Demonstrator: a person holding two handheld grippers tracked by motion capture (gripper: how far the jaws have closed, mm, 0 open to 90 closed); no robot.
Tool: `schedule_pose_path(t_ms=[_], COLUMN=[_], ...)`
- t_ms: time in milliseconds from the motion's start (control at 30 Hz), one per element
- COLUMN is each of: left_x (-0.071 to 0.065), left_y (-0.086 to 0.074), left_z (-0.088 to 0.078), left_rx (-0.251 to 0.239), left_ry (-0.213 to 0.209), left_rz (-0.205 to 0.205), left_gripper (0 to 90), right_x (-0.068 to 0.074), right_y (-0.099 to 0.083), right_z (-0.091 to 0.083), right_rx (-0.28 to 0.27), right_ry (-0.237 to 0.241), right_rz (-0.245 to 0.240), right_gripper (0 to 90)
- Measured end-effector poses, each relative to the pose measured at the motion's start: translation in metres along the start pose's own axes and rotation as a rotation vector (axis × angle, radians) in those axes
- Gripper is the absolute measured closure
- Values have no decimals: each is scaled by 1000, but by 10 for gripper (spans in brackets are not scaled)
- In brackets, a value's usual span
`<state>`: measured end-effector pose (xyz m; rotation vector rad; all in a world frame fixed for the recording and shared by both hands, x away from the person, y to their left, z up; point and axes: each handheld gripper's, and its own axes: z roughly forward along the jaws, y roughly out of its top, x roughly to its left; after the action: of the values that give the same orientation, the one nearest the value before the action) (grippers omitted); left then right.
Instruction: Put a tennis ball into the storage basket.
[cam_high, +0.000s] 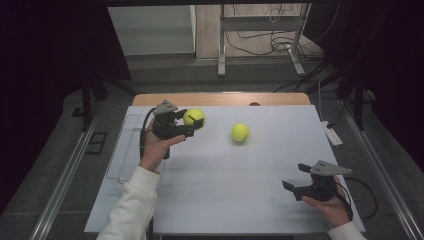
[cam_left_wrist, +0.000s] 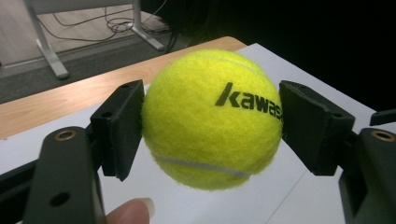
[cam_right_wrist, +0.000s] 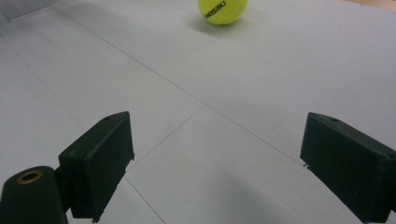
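Observation:
My left gripper (cam_high: 189, 125) is shut on a yellow tennis ball (cam_high: 194, 118) and holds it above the white table top at the back left. In the left gripper view both black pads (cam_left_wrist: 122, 128) press on the sides of that ball (cam_left_wrist: 212, 119), which carries black lettering. A second yellow tennis ball (cam_high: 240, 132) lies on the table near the middle, apart from both grippers. That ball (cam_right_wrist: 222, 10) appears at the top of the right gripper view. My right gripper (cam_high: 295, 181) rests open near the front right, nothing between its jaws (cam_right_wrist: 215, 163).
The white board (cam_high: 225, 190) covers a wooden table whose far edge (cam_high: 220, 99) shows. A clear tray (cam_high: 122, 150) lies at the left edge. Metal stand legs (cam_high: 221, 55) and cables stand on the floor beyond. A white device (cam_high: 332, 134) sits at the right edge.

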<state>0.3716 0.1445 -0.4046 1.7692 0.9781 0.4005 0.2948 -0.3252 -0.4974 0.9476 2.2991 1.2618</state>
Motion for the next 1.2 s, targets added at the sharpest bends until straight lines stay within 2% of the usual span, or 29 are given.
schedule_pose_path(t_ms=[333,1200], left_x=[13,38], left_y=[-1,-5], left_z=[-9,-21], left_rx=[-14,-28], left_ry=[43,121], left_rz=[-23,-74], left_gripper=[270,270], right_x=[1,0], right_y=[0,0], right_z=[1,0], right_rx=[-1,-1], right_ry=[3,0], right_rz=[0,0], right_gripper=[99,100])
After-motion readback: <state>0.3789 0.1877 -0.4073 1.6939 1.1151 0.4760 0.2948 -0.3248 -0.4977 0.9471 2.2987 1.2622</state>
